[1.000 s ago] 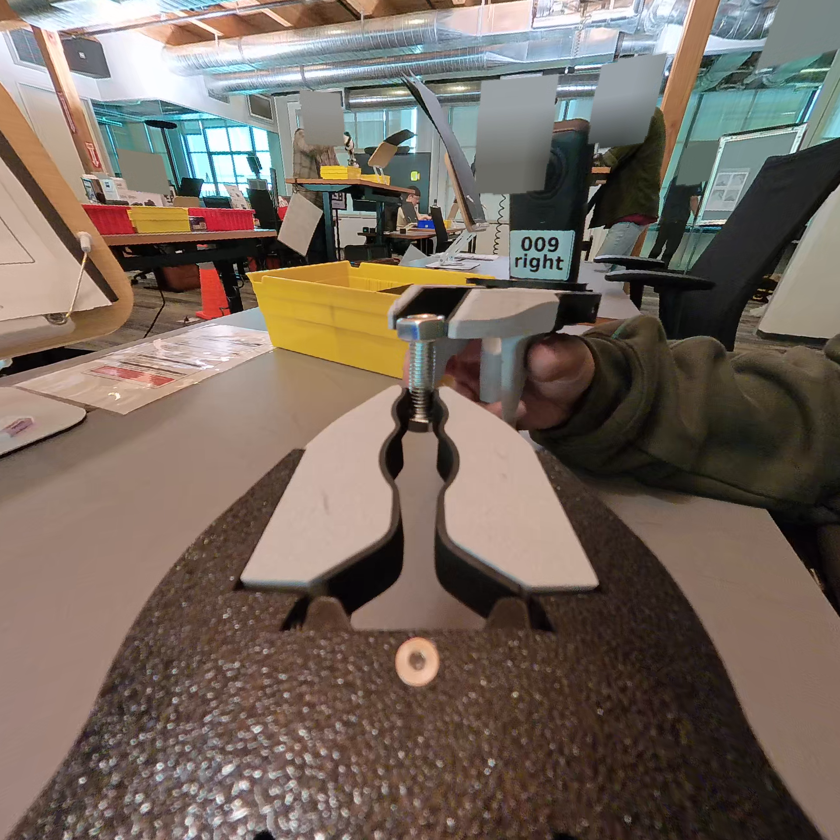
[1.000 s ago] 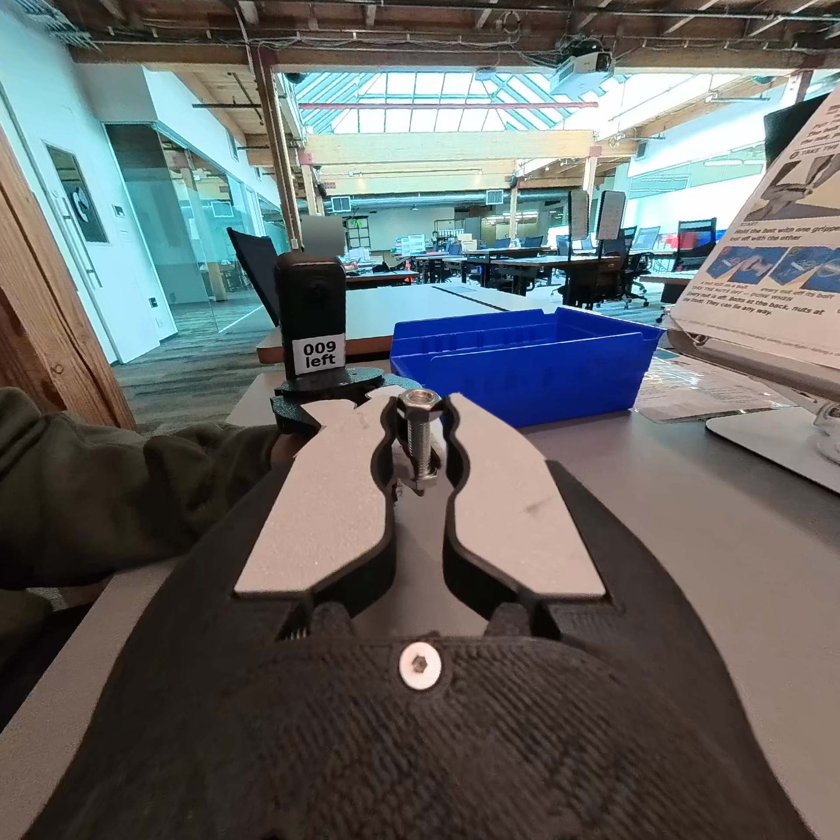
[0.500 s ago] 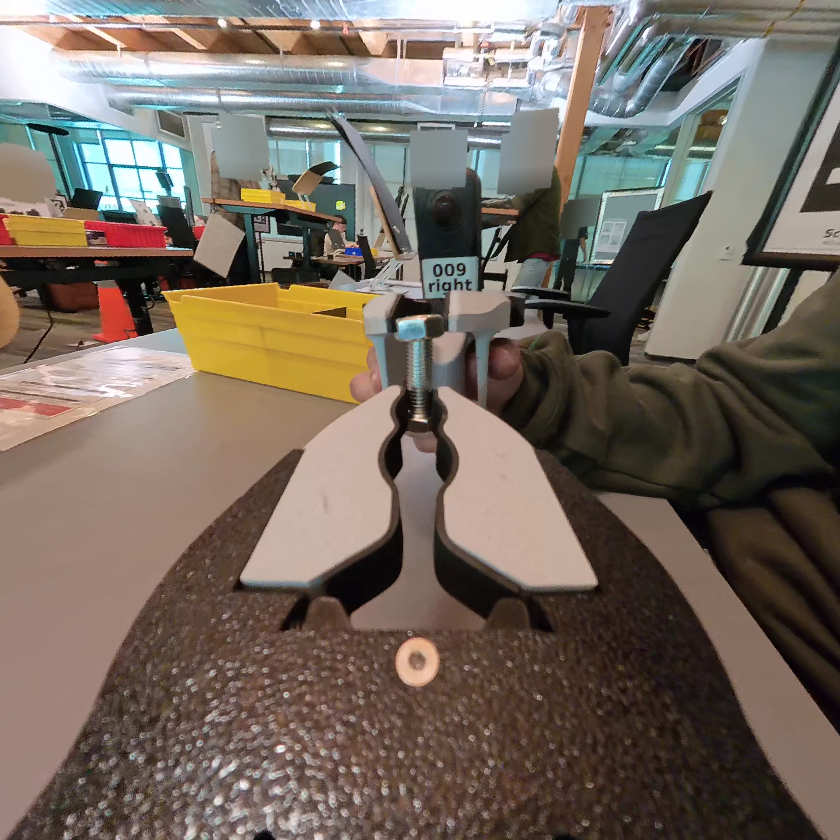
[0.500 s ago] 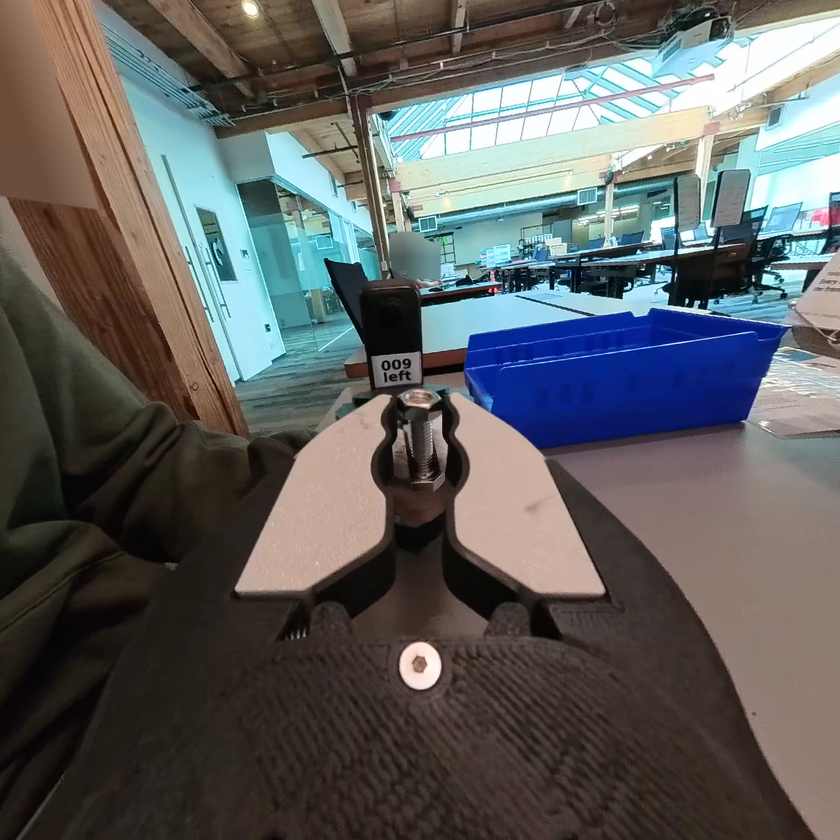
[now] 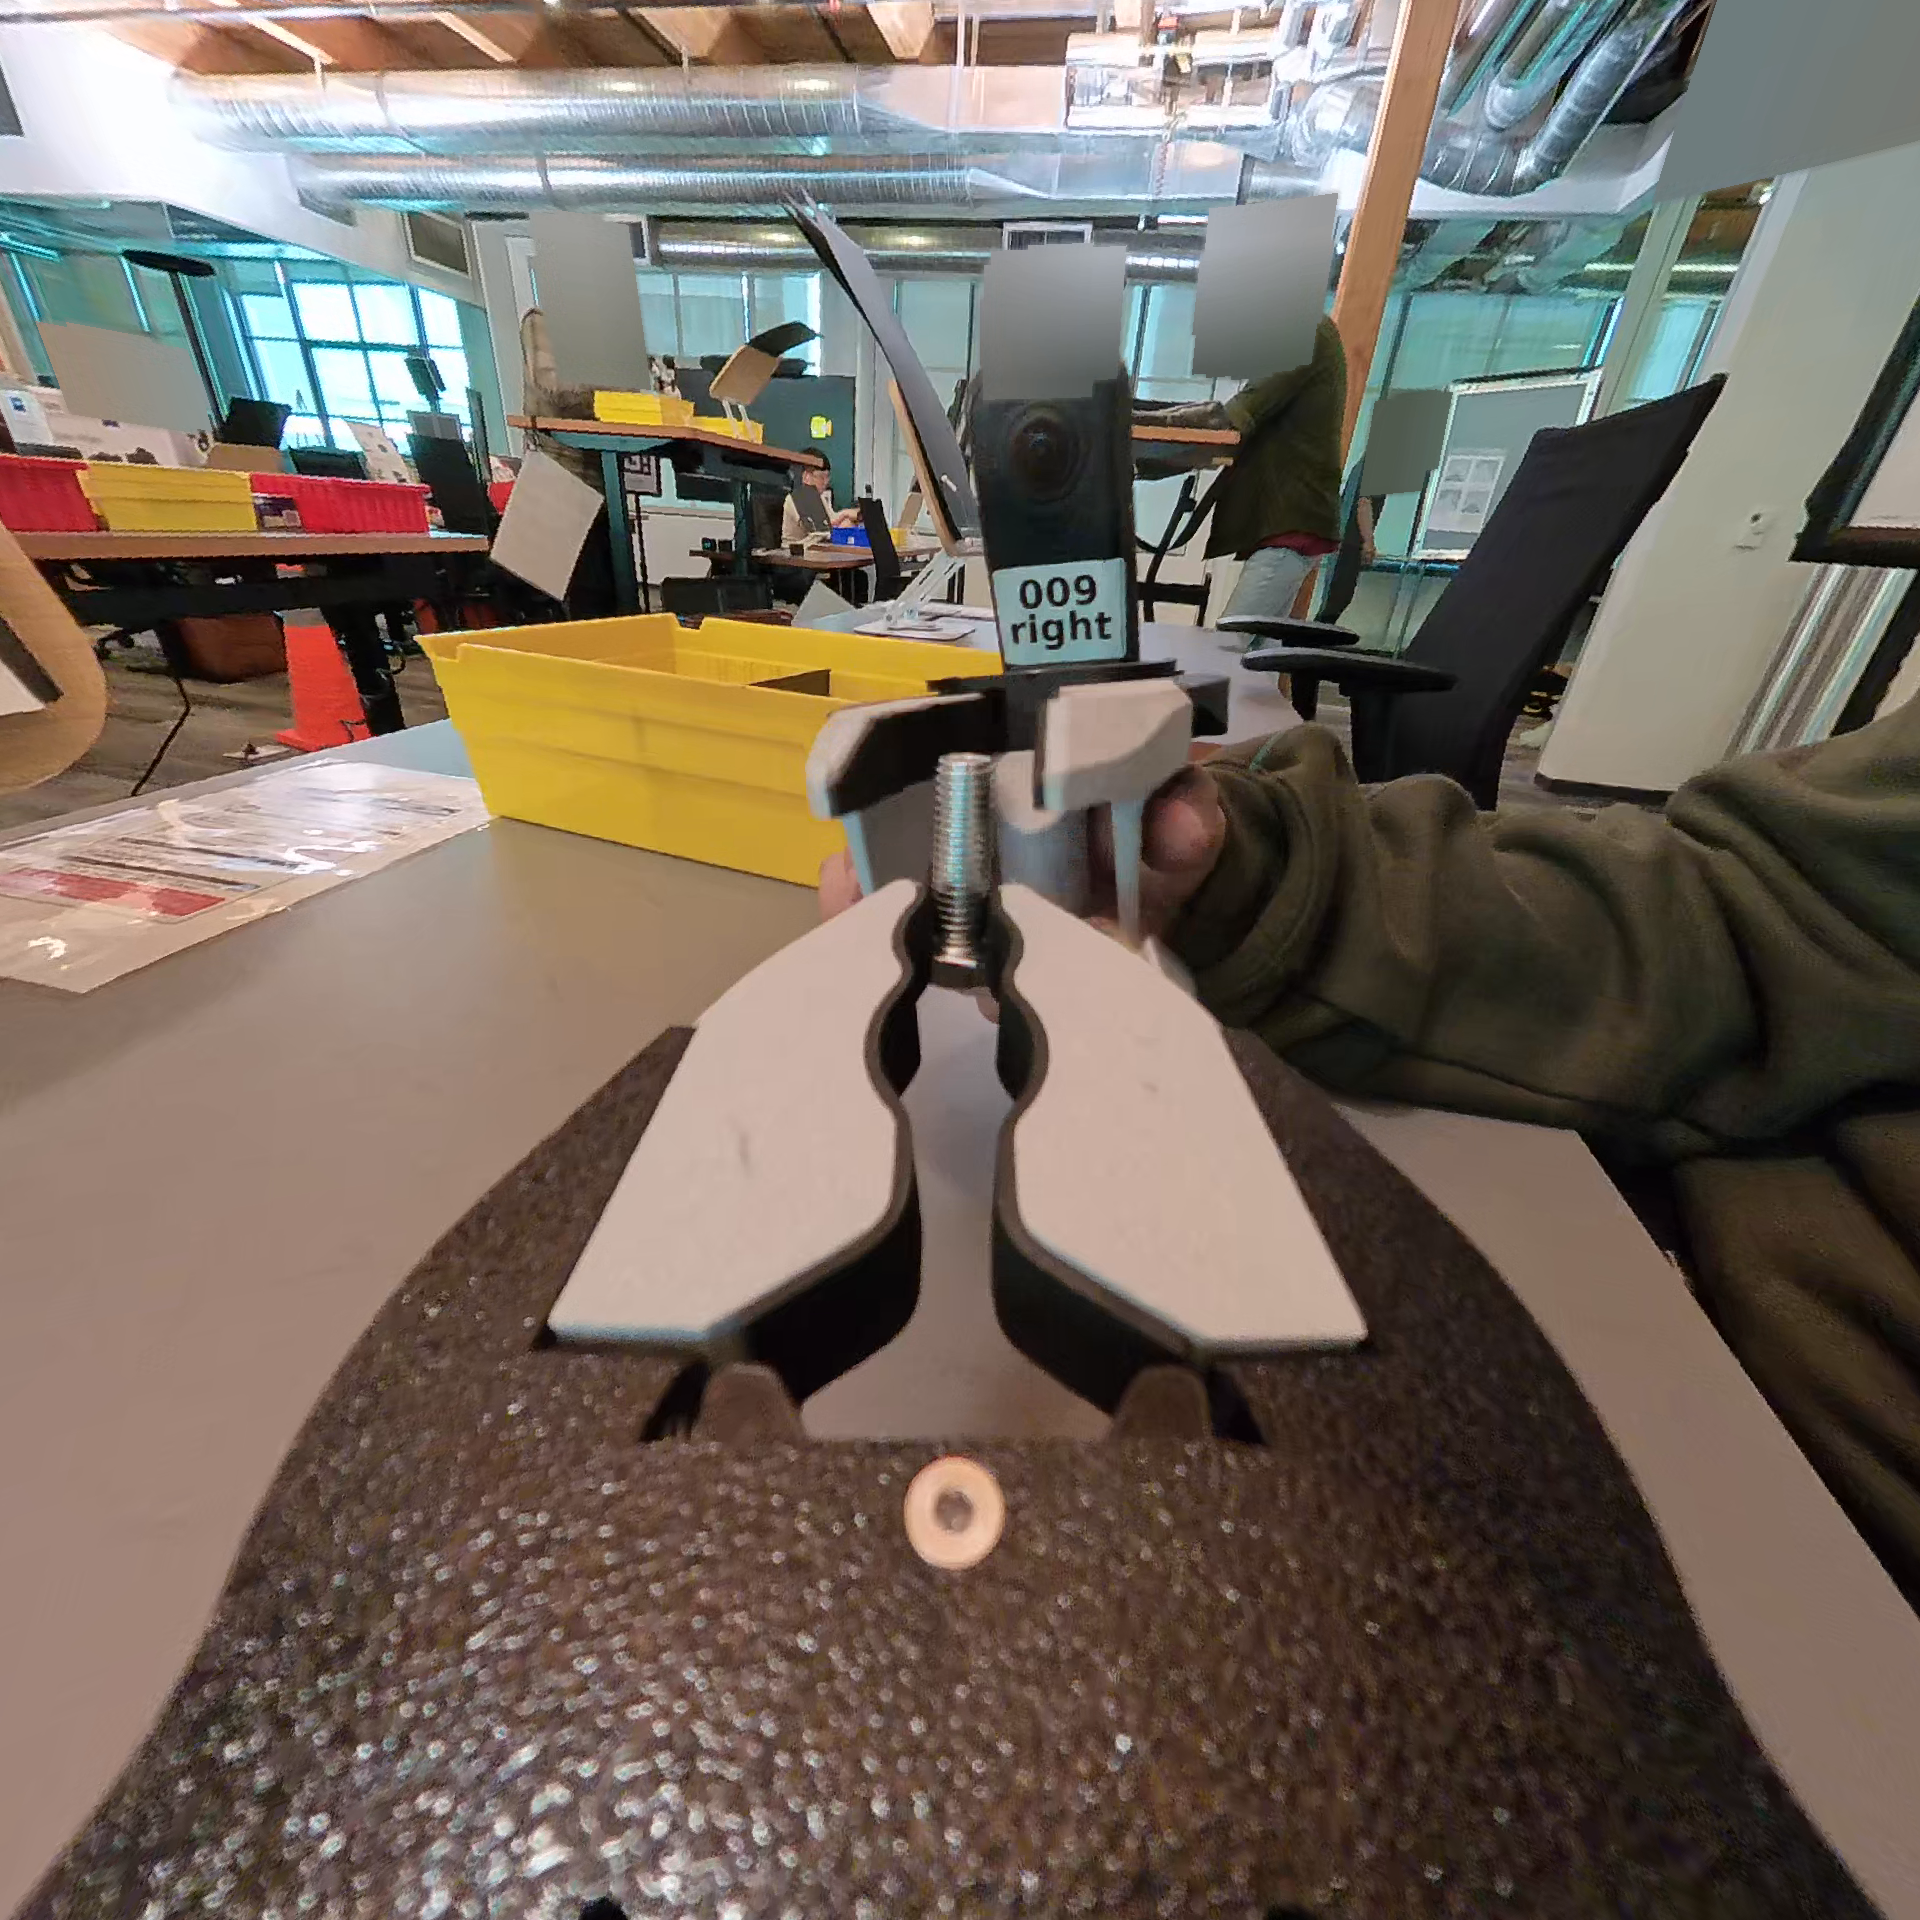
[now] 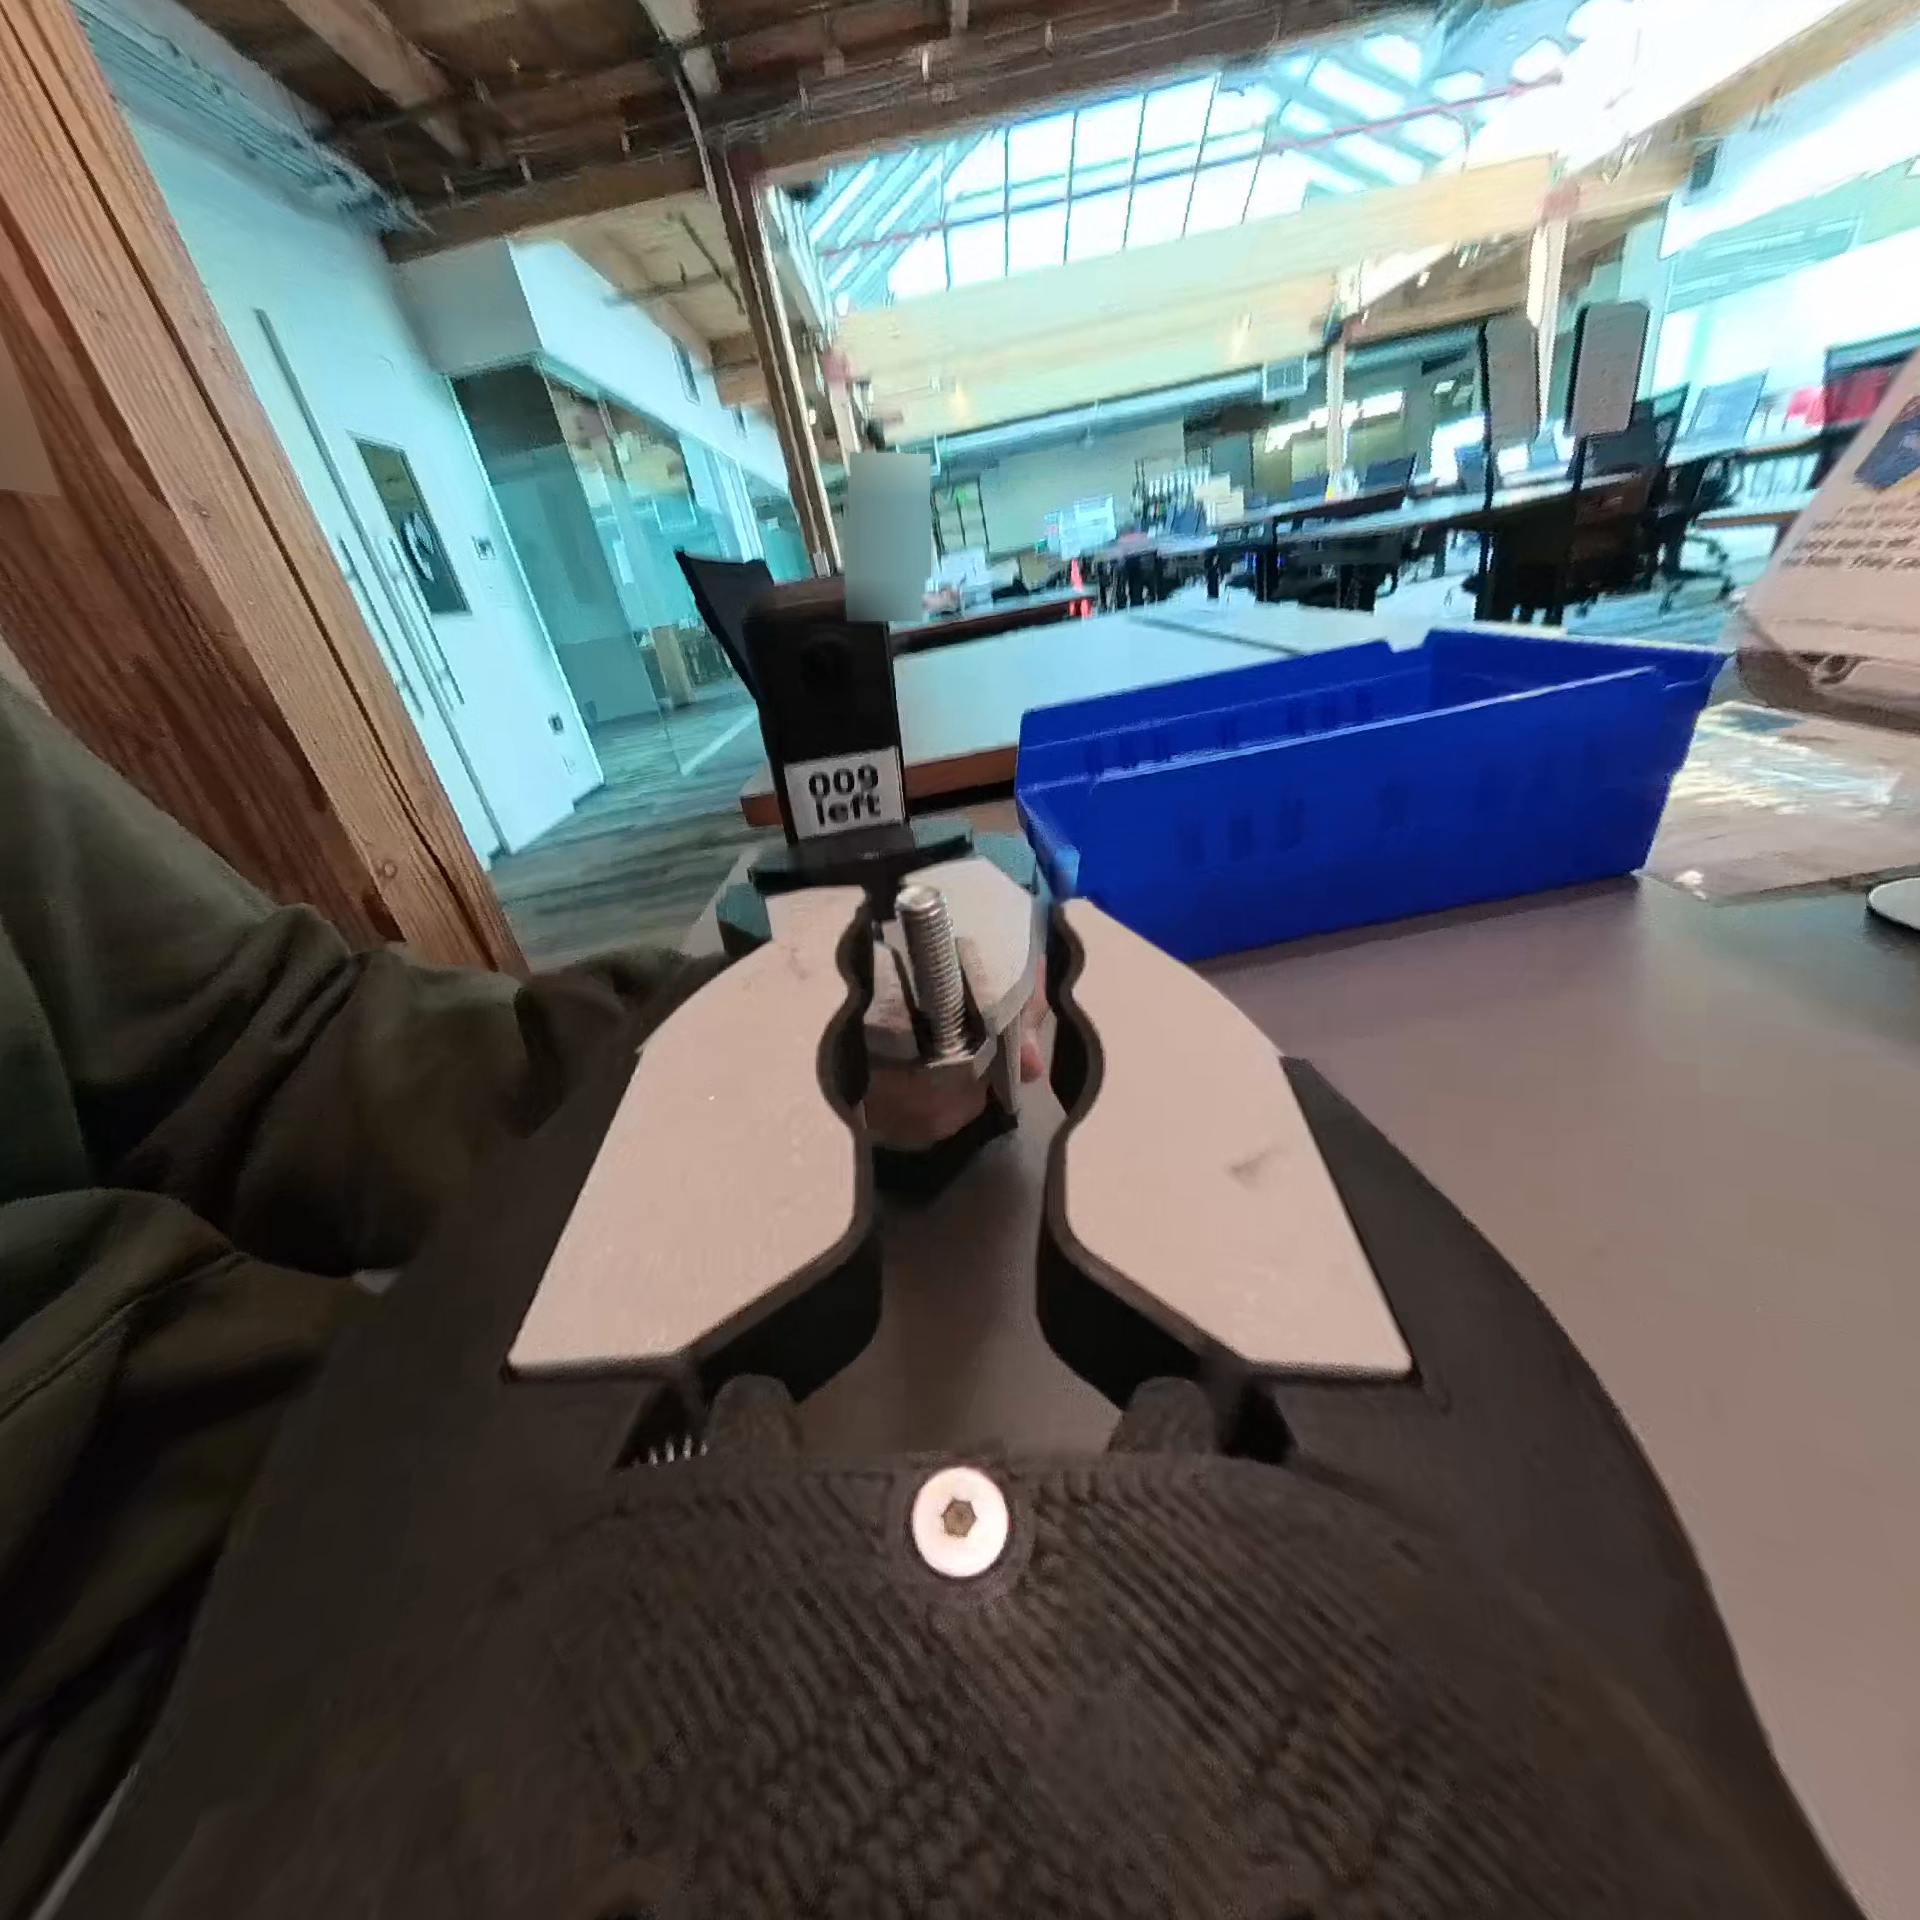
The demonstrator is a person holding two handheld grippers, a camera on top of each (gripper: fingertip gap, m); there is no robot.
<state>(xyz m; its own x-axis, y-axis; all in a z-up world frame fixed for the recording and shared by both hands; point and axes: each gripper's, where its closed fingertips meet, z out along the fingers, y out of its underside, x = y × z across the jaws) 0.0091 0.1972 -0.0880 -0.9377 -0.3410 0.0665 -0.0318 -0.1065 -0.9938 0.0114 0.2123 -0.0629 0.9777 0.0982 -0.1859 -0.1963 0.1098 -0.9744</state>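
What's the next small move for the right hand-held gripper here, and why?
Probably ease the right hand-held gripper straight back from the silver threaded bolt. Its jaws stand open on either side of the bolt's bare tip and hold nothing, while the left hand-held gripper is shut on the bolt's lower end, with it roughly upright.
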